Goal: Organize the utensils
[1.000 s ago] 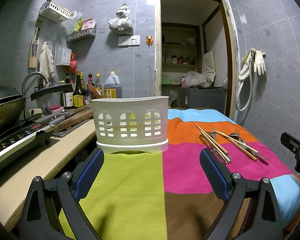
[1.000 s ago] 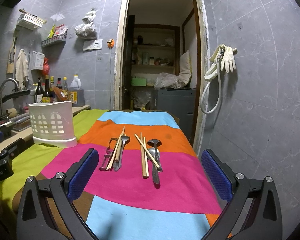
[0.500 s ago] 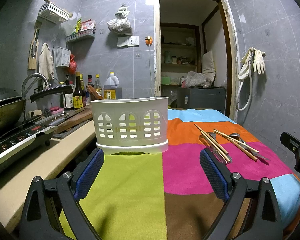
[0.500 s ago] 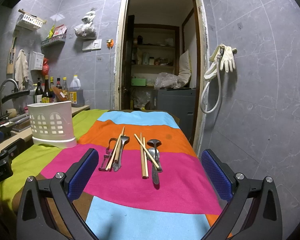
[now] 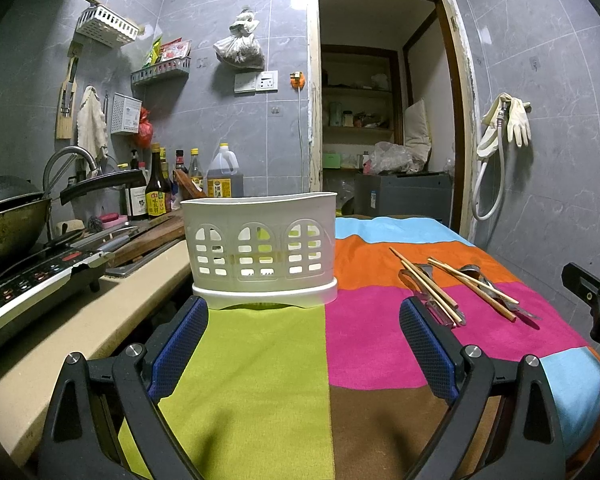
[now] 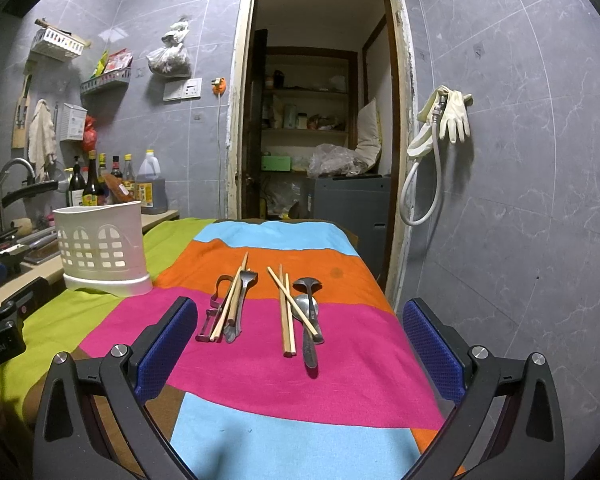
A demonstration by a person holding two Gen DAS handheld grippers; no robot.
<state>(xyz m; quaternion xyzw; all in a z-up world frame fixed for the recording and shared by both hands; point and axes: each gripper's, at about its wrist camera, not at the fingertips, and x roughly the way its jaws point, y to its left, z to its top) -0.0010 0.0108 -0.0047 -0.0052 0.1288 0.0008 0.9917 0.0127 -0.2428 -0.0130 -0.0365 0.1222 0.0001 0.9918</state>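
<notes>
A white perforated utensil basket (image 5: 260, 248) stands on the striped cloth, straight ahead of my open, empty left gripper (image 5: 304, 344); it also shows in the right wrist view (image 6: 102, 250) at the left. Two groups of utensils lie on the orange and pink stripes: a peeler, fork and chopsticks (image 6: 230, 308), and chopsticks with two spoons (image 6: 300, 312). They lie just beyond my open, empty right gripper (image 6: 300, 352). In the left wrist view the utensils (image 5: 456, 288) lie to the right.
The striped cloth covers the table (image 6: 300, 432). A counter (image 5: 80, 320) at the left holds a stove (image 5: 28, 280), a wok (image 5: 8, 224) and several bottles (image 5: 156, 196). An open doorway (image 6: 320, 140) is behind the table. A grey tiled wall (image 6: 520, 220) is at the right.
Both views have shifted only slightly; the basket and utensils have not moved and both grippers stay open.
</notes>
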